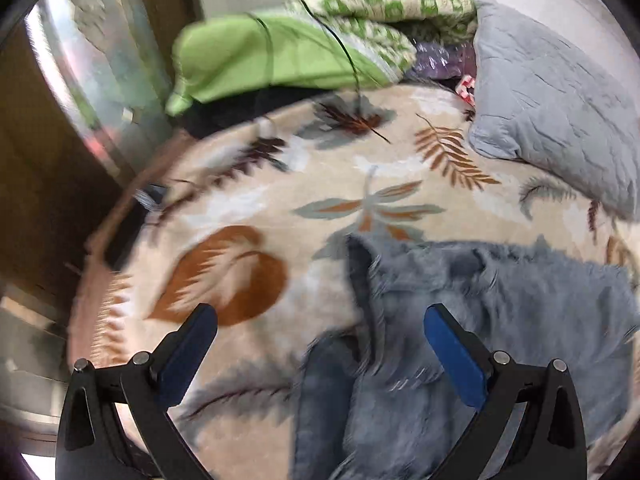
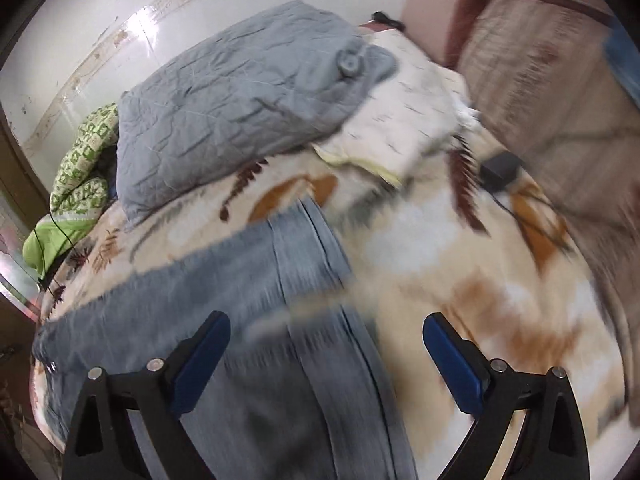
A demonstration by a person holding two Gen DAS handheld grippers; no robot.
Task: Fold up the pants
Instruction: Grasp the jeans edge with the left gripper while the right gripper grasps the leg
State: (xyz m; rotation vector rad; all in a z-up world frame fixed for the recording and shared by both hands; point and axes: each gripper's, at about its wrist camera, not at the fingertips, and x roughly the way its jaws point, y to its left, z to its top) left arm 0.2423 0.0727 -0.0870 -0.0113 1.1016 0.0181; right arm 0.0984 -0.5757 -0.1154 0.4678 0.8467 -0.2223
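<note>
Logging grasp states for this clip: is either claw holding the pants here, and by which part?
Nothing is held. The left claw and right claw are both open above the pants, with no fabric between the fingers.

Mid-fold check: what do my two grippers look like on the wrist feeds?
The left gripper and the right gripper look alike: two black angular arms, each with silver round pins at the joints, ending in flat blue pads on the inner faces. No cables, markings, hands or sleeves show in either view.
</note>
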